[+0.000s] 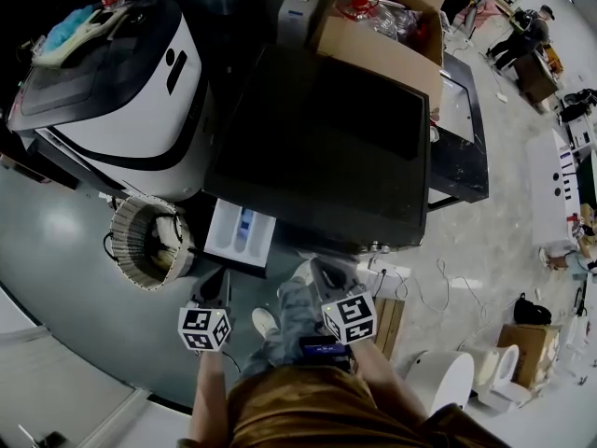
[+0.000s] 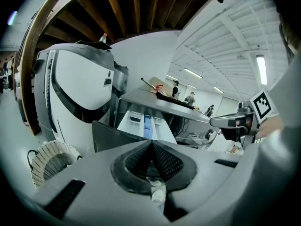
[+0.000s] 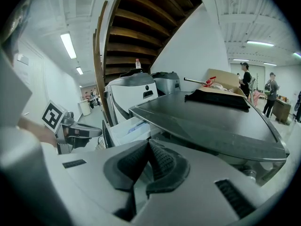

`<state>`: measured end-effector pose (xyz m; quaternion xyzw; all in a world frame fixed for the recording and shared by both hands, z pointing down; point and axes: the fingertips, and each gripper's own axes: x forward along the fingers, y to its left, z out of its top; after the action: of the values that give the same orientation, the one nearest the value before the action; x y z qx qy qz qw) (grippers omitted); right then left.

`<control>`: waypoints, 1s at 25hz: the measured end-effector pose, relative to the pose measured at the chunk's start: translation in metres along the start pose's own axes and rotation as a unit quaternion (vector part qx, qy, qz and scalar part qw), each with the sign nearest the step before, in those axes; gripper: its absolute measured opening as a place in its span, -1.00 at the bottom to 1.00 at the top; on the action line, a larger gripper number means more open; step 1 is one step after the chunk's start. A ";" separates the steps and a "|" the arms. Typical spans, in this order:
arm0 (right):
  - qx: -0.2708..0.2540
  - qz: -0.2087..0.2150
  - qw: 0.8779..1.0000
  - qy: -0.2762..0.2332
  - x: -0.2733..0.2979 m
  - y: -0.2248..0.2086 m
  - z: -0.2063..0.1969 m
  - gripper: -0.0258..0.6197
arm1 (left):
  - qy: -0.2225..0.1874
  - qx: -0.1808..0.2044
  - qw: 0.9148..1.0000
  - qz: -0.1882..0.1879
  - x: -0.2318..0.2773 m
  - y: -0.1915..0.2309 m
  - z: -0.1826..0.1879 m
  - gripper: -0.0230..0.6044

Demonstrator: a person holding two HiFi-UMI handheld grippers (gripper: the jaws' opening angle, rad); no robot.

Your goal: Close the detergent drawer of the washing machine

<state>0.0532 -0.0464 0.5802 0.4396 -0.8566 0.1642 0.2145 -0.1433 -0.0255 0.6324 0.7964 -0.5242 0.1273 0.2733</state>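
My left claw (image 2: 151,147) has dark grey pads with a fine dotted grid, set in a pale grey body. My right claw (image 3: 148,149) matches it. Each carries a white marker cube (image 1: 203,328) patterned with black squares. Just ahead of the left claw, the open rectangular plastic detergent drawer (image 1: 241,233) is white with a blue strip down its middle. Beyond it, the boxy washing machine (image 1: 317,138) is matte black on top. Left of that claw sits a pale beige coiled ribbed hose (image 1: 140,245), and past it a rounded white appliance (image 1: 131,91) with a black band.

washing machine (image 1: 317,147) front: hidden under its top | distant person (image 1: 522,31): too small
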 end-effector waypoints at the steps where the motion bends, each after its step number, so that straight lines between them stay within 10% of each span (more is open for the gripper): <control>1: 0.000 0.001 1.000 0.000 0.000 0.000 0.000 -0.88 | 0.000 -0.001 1.000 0.001 0.000 0.000 0.000 -0.85; 25: 0.004 -0.020 1.000 0.001 -0.003 -0.019 0.001 -0.88 | -0.003 -0.009 1.000 -0.001 0.014 0.002 0.014 -0.84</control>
<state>0.0702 -0.0554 0.5791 0.4571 -0.8469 0.1640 0.2165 -0.1398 -0.0446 0.6288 0.7951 -0.5249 0.1203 0.2791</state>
